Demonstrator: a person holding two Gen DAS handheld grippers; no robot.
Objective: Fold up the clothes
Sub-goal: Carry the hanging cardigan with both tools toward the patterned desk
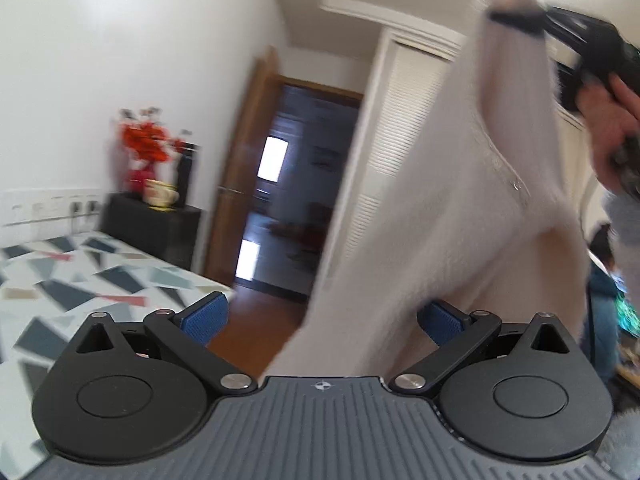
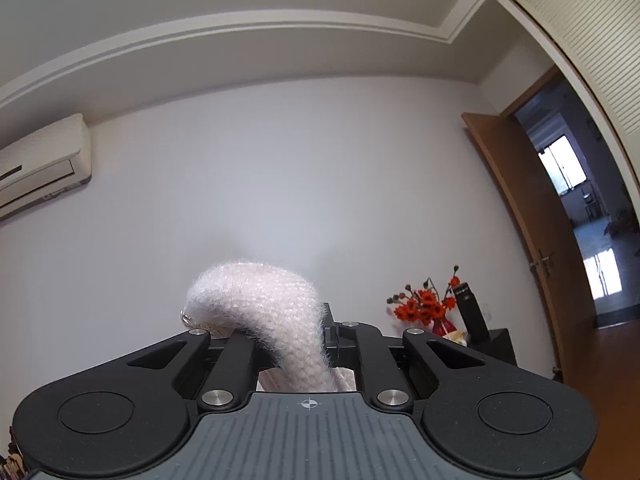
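Note:
A fluffy white knit garment (image 1: 472, 184) hangs in the air in the left wrist view, blurred by motion. At the top right a hand (image 1: 612, 128) holds my right gripper (image 1: 516, 20), which is shut on the garment's upper edge. My left gripper (image 1: 324, 320) is open, blue pads (image 1: 204, 320) wide apart. The garment's lower part hangs just beyond it, near the right pad. The right wrist view shows my right gripper (image 2: 288, 336) pointing up at the wall, with a fold of the garment (image 2: 260, 300) clamped between its jaws and bulging above them.
A bed with a geometric patterned cover (image 1: 80, 276) lies low on the left. Behind it a black cabinet (image 1: 152, 228) carries red flowers (image 1: 144, 140) and a cup. An open wooden door (image 1: 248, 176), a louvered wardrobe (image 1: 400, 132) and a wall air conditioner (image 2: 40, 160) surround the space.

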